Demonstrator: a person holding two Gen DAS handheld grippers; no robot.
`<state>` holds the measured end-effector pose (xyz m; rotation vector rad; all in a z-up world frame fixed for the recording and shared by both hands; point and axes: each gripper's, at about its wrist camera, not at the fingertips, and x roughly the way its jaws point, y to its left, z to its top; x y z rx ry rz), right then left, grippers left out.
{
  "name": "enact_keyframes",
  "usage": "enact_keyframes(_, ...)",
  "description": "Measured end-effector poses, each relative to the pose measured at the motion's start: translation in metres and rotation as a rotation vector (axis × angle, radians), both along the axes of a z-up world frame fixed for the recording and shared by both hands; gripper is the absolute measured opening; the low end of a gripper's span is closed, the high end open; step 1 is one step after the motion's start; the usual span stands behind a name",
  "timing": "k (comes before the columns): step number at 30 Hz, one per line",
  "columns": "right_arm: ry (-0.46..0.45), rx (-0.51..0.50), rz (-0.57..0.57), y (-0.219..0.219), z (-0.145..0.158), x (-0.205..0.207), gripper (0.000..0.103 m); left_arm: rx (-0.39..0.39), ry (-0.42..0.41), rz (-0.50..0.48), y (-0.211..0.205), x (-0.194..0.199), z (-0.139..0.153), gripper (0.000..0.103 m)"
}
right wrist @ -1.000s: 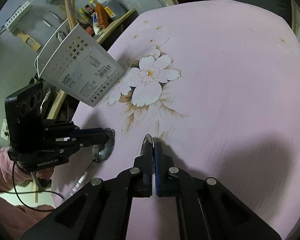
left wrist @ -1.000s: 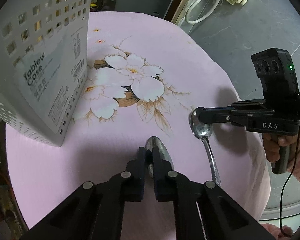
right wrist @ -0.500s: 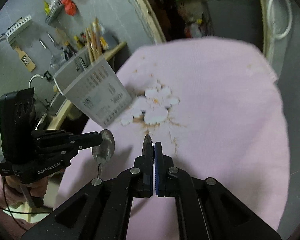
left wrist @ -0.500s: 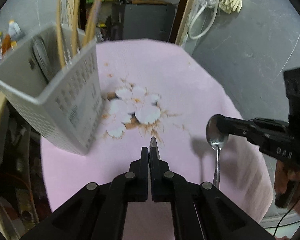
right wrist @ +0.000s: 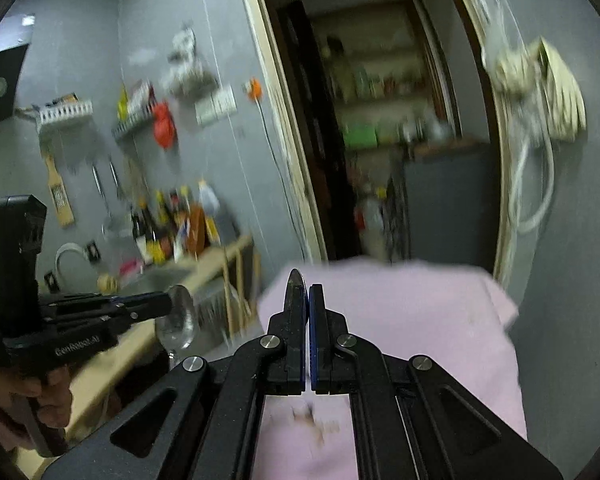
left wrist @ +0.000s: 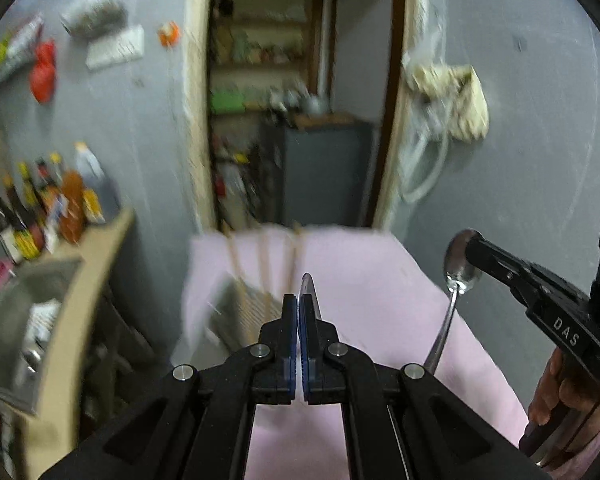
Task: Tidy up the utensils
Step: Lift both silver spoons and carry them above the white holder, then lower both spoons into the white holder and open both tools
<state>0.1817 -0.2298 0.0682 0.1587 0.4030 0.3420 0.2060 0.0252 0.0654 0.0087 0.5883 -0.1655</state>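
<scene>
**Ana:** While both grippers are up in the air, why does each one hold its spoon by the bowl and not by the handle?

**Ben:** I think it is so the handle hangs down free. The left gripper (left wrist: pixel 300 312) is closed on the bowl of the left spoon (left wrist: pixel 309 289), whose edge sticks out between the pads. The right gripper (right wrist: pixel 308 300) is also closed, on the right spoon (left wrist: pixel 460 266), and its handle hangs below toward the pink cloth (left wrist: pixel 360 260). In my judgement a hanging handle goes first into the utensil basket (left wrist: pixel 240 312).

**Ana:** Where is that basket now?

**Ben:** Low in the left view, just left of the closed pads, very blurred, with the chopsticks (left wrist: pixel 266 256) standing up from it. It sits on the pink cloth near the left edge of the table.

**Ana:** And what is different from one second ago?

**Ben:** Then both spoons lay flat on the cloth, and the cameras looked down at the flower print. Now both spoons are lifted clear of the table, and the cameras look toward the doorway (left wrist: pixel 300 100) and the grey wall. The basket, which filled the upper left, has dropped low in the picture.
</scene>
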Motion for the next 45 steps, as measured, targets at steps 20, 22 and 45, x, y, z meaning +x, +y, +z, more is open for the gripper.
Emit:
enact_keyframes(20,-0.228,-0.196,0.006,0.136,0.020,0.036,0.002,0.077,-0.290,0.202,0.057,0.030,0.004,0.002)
enact_keyframes(22,-0.225,-0.220,0.012,0.140,0.010,0.036,0.002,0.097,-0.302,0.221,0.053,0.029,-0.009,0.002)
enact_keyframes(45,-0.113,-0.274,0.139,0.162,-0.051,0.041,0.002,0.150,-0.295,0.229,0.033,0.009,-0.072,0.003)
